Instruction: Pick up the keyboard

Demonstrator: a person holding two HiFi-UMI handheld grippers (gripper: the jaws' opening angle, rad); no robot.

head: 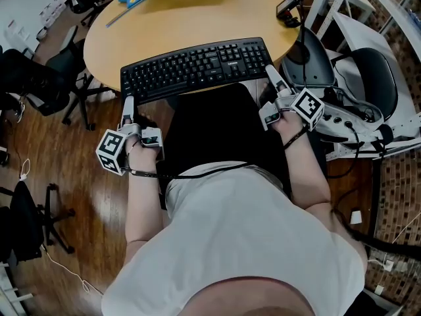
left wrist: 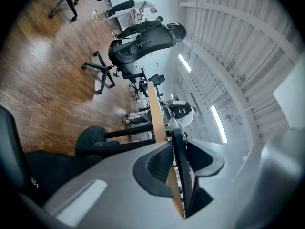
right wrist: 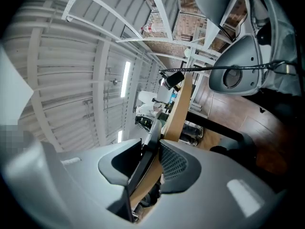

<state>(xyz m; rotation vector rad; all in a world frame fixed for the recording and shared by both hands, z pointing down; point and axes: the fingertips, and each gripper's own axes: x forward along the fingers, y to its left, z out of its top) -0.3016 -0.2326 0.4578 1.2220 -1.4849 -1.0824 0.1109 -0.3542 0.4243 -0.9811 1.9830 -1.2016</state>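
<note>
White-shirted shoulders of a seated person fill the foreground, forearms reaching forward over a dark lap. Ahead is a round wooden table. A black keyboard lies flat along its near edge, with the front-left corner seeming to poke just past the rim.

The left gripper sits at the keyboard's left end and the right gripper at its right end. In each gripper view the jaws are drawn in to a narrow gap. The thin black slab lies against one jaw and the table's pale wooden edge lies against the ribbed pad of the other. Both grippers look clenched on the keyboard's ends, apparently with the tabletop caught in the same bite.

That is the main risk. If the table edge really is pinched along with the keyboard, lifting would jam or wrench the grip loose. An uneven pull from the two ends could also tip the keyboard so that it slides off the near edge into the lap.

From above, only each gripper's upper finger shows. The lower jaws and the table's underside are hidden. The table's far edge is cut off, where blue scissors lie. No keyboard cable can be made out.
</note>
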